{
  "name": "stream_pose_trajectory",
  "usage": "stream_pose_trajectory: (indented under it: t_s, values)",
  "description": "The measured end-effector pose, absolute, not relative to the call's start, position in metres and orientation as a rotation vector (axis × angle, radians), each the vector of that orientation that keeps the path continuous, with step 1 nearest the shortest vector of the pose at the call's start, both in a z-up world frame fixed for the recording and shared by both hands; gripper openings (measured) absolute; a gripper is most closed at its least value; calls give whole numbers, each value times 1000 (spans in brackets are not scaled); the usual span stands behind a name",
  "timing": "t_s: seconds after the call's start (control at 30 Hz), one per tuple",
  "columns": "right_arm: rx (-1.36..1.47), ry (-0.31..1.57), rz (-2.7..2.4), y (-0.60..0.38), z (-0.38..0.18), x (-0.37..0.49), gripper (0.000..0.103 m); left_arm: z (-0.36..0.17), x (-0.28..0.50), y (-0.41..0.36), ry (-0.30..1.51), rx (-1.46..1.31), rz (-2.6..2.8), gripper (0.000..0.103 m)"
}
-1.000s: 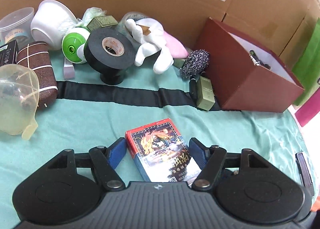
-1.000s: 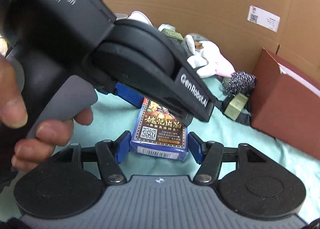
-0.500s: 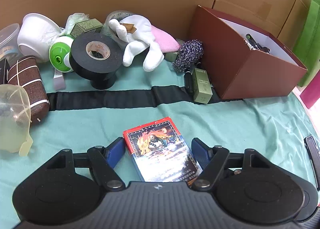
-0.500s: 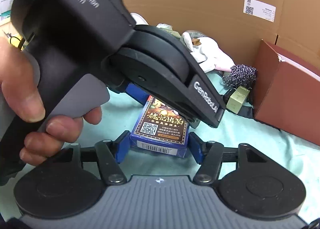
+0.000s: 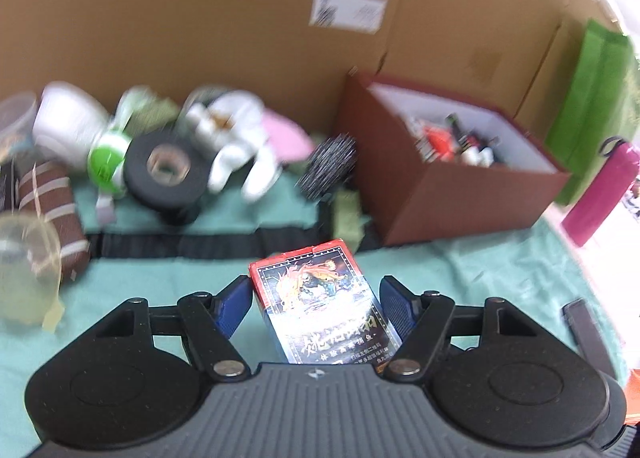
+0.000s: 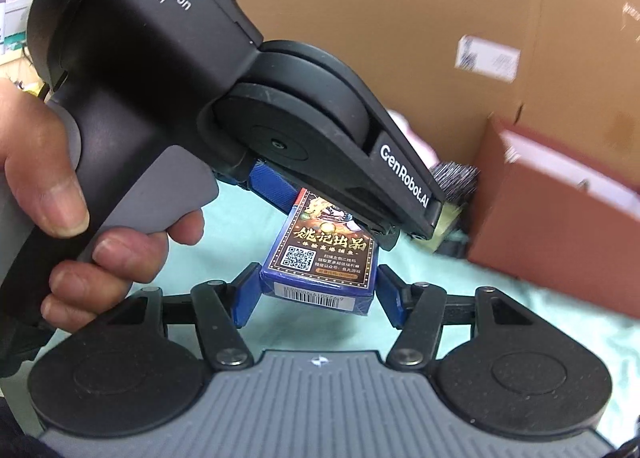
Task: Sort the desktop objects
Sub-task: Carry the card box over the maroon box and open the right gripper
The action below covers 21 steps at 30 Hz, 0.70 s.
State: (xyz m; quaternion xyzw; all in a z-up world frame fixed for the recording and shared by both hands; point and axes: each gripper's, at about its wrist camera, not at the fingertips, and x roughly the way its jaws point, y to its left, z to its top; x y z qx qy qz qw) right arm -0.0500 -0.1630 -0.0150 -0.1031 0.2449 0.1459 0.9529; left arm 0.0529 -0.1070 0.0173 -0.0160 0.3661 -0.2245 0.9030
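Card box point(image 6: 320, 258) between both hand-held grippers' pads

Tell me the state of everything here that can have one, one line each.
card box: closed, held by both grippers
left gripper: shut on card box
right gripper: shut on card box
red box: open, items inside
white bowl: tipped on its side

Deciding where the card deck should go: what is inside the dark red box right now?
The dark red box holds a jumble of small items, red, black and white, against its white lining. Blur hides what they are, and the front wall covers its floor.
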Motion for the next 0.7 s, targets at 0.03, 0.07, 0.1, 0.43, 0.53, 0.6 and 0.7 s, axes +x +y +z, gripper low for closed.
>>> stream_pose_trajectory:
  t_s: [0.03,0.07,0.1,0.43,0.53,0.6,0.7]
  values:
    - [-210,479,284,-166,-10,-51,60,24,53,-112,740,-31,-477,73]
    - [-212,462,272,-170,-4,-52,60,30,54,-118,724,-29,-489,73]
    - [-213,446,258,-174,1,-53,60,36,54,-124,707,-24,-501,73]
    - [-224,319,119,-219,42,-42,60,85,75,-184,587,-9,-636,73]
    - [-214,308,102,-232,47,-30,60,90,90,-200,590,-9,-655,73]
    - [-202,309,97,-241,48,-21,60,91,102,-210,602,-14,-666,73]
    - [-190,314,90,-251,49,-6,60,90,119,-221,622,-23,-679,73]
